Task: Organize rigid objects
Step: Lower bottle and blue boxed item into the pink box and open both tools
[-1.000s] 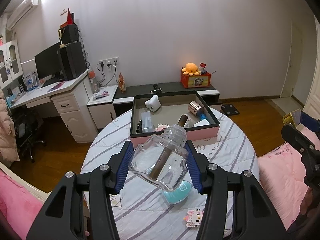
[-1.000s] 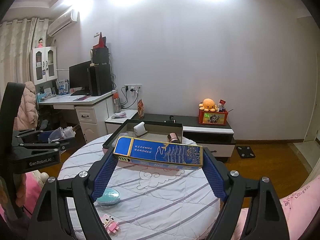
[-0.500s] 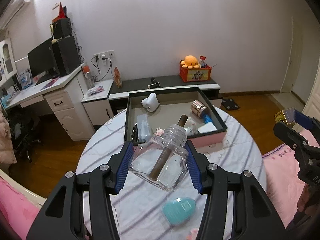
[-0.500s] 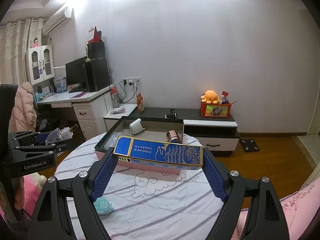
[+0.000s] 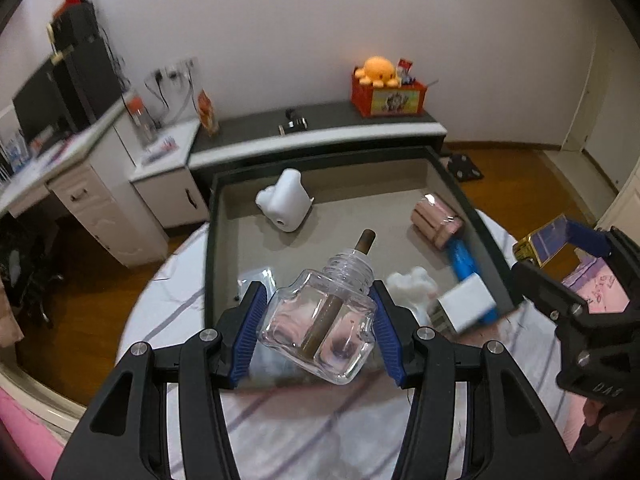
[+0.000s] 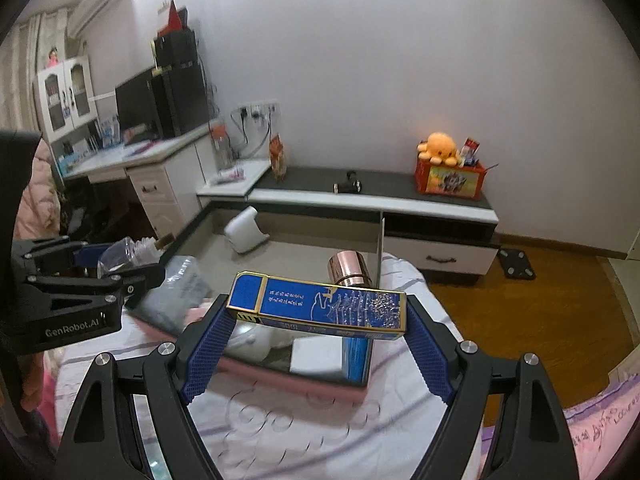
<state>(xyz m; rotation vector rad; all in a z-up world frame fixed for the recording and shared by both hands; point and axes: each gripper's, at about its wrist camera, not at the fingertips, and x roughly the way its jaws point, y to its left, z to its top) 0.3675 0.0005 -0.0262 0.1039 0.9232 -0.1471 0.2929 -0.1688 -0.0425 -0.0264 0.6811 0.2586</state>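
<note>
Left gripper (image 5: 320,330) clamped on clear glass bottle (image 5: 320,332), lower centre of frame, over tray (image 5: 210,240) front edge. Right gripper (image 6: 316,316) clamped endwise on blue box (image 6: 320,306), mid-frame, above tray on table (image 6: 304,424).

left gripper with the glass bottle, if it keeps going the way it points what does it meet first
Probably the tray floor: the left gripper, shut on the glass bottle, aims into bare grey space; depth is unclear.

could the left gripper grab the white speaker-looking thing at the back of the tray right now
Probably not as things stand. The left gripper is already shut on a clear glass bottle with a brown wick, so nothing else fits. The path to the white rounded plastic gadget in the dark-rimmed tray looks open otherwise.
</note>
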